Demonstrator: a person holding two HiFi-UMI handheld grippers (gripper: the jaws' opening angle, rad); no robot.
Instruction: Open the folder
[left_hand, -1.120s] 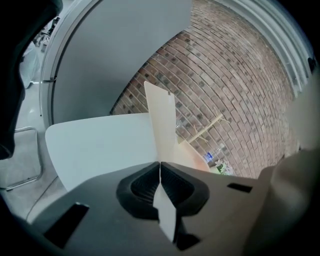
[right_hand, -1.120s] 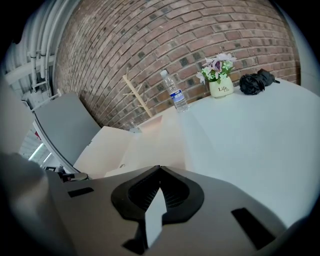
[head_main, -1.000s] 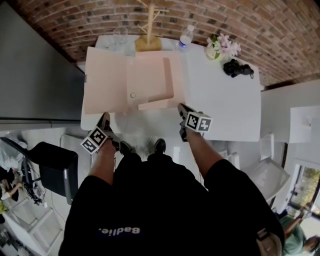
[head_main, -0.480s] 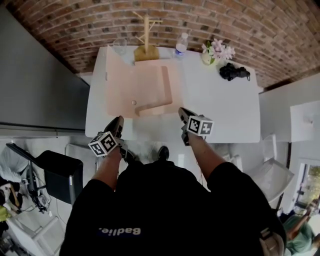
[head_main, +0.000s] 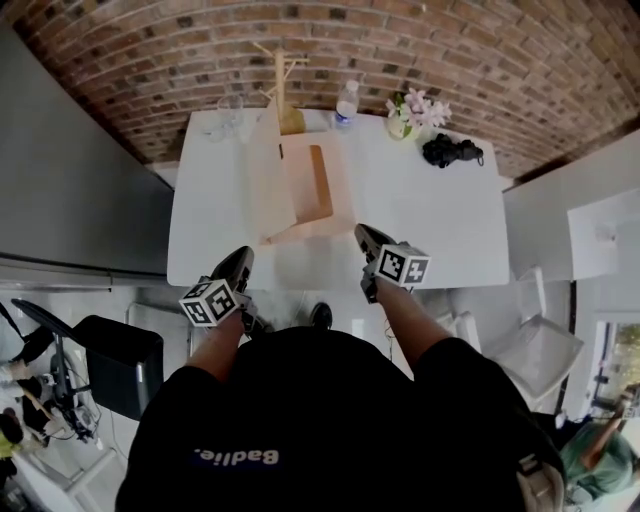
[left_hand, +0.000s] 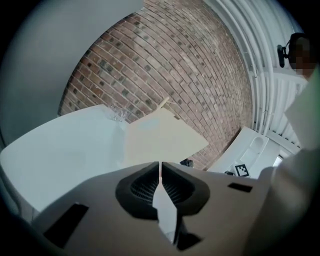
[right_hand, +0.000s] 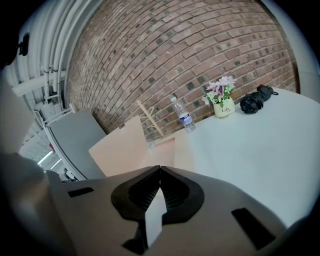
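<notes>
Head view: folder is seen on the table, left cover raised, both tools held clear of it at the near edge. Left tool: nearly pressed together, jaws just been closing, nothing between. Right tool: pressed together, empty. Bottle & flowers are caught in right gripper view, not left.

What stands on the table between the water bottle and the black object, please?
A vase of pink flowers stands between the water bottle and the black object; the right gripper view shows it best.
</notes>
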